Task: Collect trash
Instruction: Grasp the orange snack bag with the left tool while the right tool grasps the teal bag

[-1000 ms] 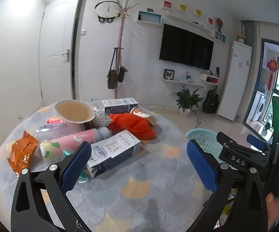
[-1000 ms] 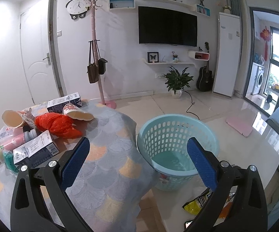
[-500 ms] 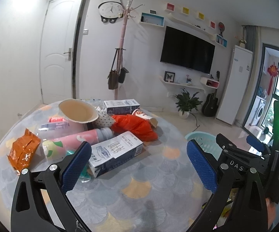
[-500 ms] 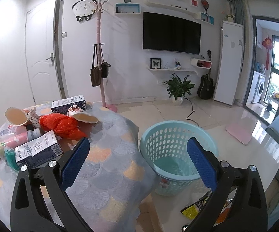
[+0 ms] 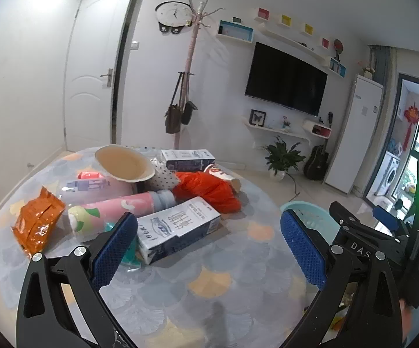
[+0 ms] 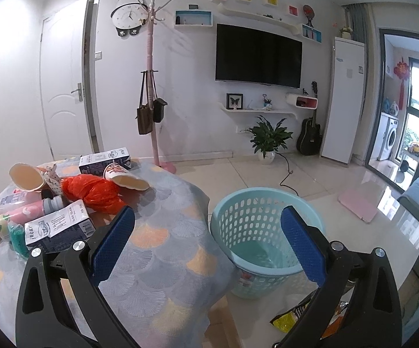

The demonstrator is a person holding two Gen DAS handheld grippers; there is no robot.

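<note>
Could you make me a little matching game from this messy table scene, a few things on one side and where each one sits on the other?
Things:
1. orange plastic bag
2. milk carton
3. laundry basket
4. orange snack wrapper

Places:
A. on the floor beside the table
B. at the table's left edge
C. middle of the pile, behind the carton
D. nearest the left gripper

Pairs: 1-C, 2-D, 3-A, 4-B

black tv (image 6: 258, 55) on wall, pink coat rack (image 6: 151, 87), potted plant (image 6: 268, 139), guitar (image 6: 309, 136)
</note>
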